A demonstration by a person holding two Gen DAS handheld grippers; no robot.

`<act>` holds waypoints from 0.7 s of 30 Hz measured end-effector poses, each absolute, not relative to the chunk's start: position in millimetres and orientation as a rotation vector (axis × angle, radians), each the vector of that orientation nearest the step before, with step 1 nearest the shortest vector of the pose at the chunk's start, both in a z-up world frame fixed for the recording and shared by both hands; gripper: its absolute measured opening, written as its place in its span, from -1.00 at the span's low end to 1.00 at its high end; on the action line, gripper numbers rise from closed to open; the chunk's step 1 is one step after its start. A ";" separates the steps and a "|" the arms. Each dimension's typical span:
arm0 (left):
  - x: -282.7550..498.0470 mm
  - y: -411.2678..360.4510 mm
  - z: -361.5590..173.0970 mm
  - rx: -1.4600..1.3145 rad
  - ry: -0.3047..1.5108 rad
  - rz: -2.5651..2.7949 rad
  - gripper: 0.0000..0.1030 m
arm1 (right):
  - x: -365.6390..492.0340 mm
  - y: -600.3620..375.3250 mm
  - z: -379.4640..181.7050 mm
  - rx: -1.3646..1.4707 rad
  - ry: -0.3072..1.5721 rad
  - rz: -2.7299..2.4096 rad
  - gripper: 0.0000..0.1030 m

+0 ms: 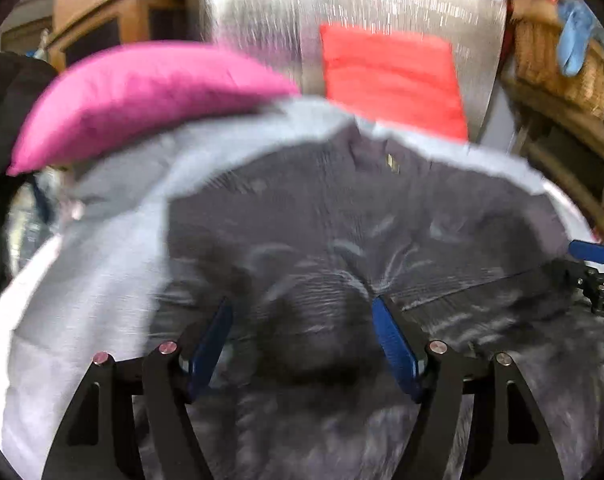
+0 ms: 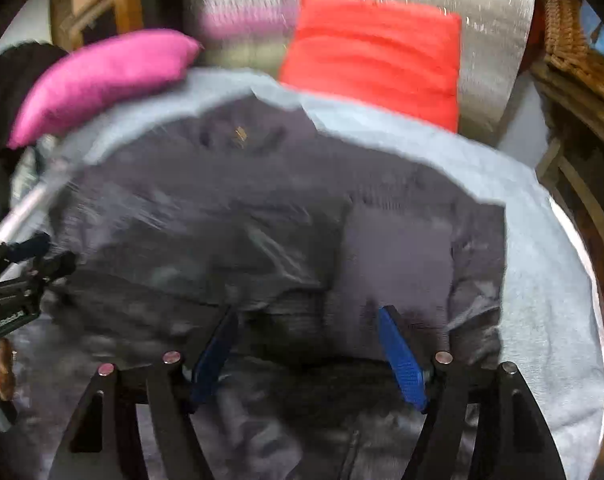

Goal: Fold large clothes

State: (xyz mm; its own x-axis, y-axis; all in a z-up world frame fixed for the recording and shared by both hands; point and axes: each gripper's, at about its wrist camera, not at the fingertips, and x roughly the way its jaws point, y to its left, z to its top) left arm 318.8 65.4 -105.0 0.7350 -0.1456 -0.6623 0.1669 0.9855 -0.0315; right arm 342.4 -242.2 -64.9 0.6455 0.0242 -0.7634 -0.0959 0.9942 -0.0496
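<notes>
1. We see the dark grey padded jacket [image 1: 322, 240] filling most of the pale grey sheet [image 1: 101, 272]; bare sheet is left along its left and far edges, and on the right side in the right wrist view.
2. Far edge blocked: magenta pillow [image 1: 141, 96] on the left, red cushion [image 1: 394, 80] on the right, a narrow gap between them.
3. Silver foil panel [image 1: 269, 12] closes off behind both.
4. Wicker shelf [image 1: 558, 68] crowds the right side.
5. The right gripper [image 1: 594, 264] sits at the jacket's right edge in the left wrist view.

1 jacket [image 1: 322, 216], 2 cushions: pink [image 1: 141, 96], red [image 1: 394, 80].
</notes>
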 end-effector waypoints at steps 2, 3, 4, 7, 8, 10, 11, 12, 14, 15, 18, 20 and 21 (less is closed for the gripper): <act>287.8 95.1 -95.2 -0.001 0.699 -0.155 0.43 | 314.9 -248.3 -52.1 -0.034 0.842 0.090 0.47; 272.0 111.1 -91.1 -0.031 0.697 -0.151 0.44 | 297.4 -256.0 -49.1 -0.003 0.833 0.096 0.48; 260.1 124.4 -90.4 -0.055 0.706 -0.143 0.47 | 279.9 -262.6 -46.9 0.020 0.831 0.101 0.48; 219.8 173.8 -98.8 -0.200 0.772 -0.123 0.49 | 226.7 -280.1 -53.6 0.102 0.849 0.096 0.49; 199.9 189.5 -105.6 -0.239 0.802 -0.112 0.49 | 205.2 -289.4 -58.0 0.146 0.863 0.086 0.49; 171.0 204.6 -115.8 -0.270 0.830 -0.086 0.49 | 170.8 -306.5 -68.6 0.228 0.894 0.056 0.49; 155.7 208.6 -117.7 -0.277 0.835 -0.083 0.49 | 153.4 -312.6 -72.9 0.272 0.907 0.039 0.49; 136.0 212.4 -122.4 -0.283 0.842 -0.080 0.49 | 138.9 -317.8 -76.1 0.309 0.915 0.027 0.49; 111.0 213.2 -128.7 -0.287 0.849 -0.074 0.50 | 96.8 -327.3 -82.8 0.359 0.919 -0.003 0.49; 99.4 213.5 -133.6 -0.303 0.862 -0.075 0.50 | 75.8 -331.6 -87.3 0.393 0.924 -0.016 0.49; 80.4 206.2 -152.0 -0.353 0.915 -0.098 0.52 | 39.3 -334.9 -97.8 0.448 0.952 -0.017 0.49; 65.4 202.1 -157.6 -0.347 0.943 -0.095 0.52 | 28.7 -334.2 -100.4 0.473 0.945 -0.009 0.49; 61.7 198.8 -157.5 -0.339 0.939 -0.095 0.52 | 25.7 -334.0 -99.7 0.480 0.937 0.004 0.49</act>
State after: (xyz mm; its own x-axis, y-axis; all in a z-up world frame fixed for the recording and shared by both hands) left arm 61.7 198.8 -157.5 0.5910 -0.2263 -0.7743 -0.0663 0.9430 -0.3262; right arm 25.7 -334.0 -99.7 0.5998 0.2082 -0.7726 0.2018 0.8950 0.3978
